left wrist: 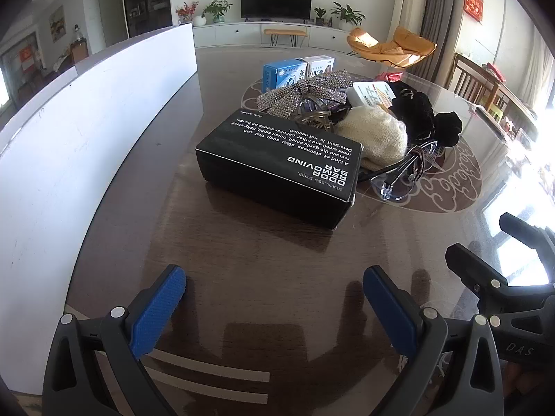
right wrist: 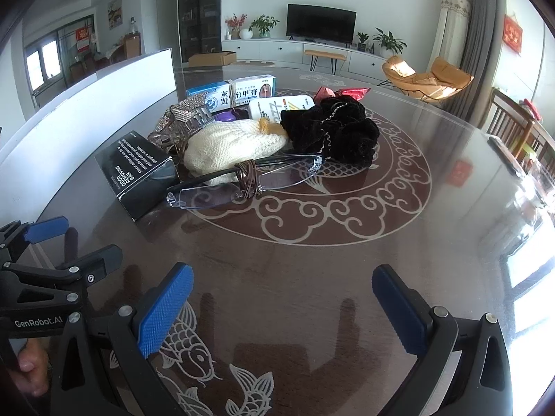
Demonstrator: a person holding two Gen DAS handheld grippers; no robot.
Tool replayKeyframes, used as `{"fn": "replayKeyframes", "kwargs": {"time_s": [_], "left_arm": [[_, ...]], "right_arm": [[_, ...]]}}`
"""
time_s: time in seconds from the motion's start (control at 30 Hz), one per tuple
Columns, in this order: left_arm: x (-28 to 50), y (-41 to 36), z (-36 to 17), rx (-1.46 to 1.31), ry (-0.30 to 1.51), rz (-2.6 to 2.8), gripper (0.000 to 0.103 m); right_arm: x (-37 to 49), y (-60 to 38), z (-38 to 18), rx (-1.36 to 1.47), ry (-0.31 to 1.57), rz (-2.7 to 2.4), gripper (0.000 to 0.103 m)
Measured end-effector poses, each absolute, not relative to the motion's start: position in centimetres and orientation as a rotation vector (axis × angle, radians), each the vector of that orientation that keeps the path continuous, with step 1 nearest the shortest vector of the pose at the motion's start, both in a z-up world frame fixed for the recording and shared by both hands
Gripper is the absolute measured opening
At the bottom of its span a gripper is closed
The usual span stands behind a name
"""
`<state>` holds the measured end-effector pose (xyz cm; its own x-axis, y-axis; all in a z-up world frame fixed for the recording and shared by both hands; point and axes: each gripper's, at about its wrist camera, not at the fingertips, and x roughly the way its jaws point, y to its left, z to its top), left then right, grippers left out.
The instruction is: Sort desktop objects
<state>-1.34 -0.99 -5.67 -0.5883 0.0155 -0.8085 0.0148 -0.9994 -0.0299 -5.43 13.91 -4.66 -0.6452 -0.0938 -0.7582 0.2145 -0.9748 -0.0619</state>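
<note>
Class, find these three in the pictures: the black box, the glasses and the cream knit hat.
black box (left wrist: 277, 163): left wrist view, printed top face.
glasses (right wrist: 288, 175): right wrist view, right lens.
knit hat (right wrist: 229, 145): right wrist view, middle of the knit.

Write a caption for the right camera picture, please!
Open right gripper faces glasses, black box and knit hat.

Both wrist views tilt down over the table (left wrist: 242, 277), sharing the nearby black box (right wrist: 138, 173).
</note>
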Motion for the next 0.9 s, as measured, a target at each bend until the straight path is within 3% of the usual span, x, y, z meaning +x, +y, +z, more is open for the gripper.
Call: {"fn": "replayKeyframes", "kwargs": {"time_s": [0.9], "left_arm": [[-1.6, -0.9, -5.7, -1.435, -0.011, 2.812, 0.103]], "right_arm": [[-6.7, 14.6, -6.0, 1.345, 0.130, -2.669, 0.103]]}}
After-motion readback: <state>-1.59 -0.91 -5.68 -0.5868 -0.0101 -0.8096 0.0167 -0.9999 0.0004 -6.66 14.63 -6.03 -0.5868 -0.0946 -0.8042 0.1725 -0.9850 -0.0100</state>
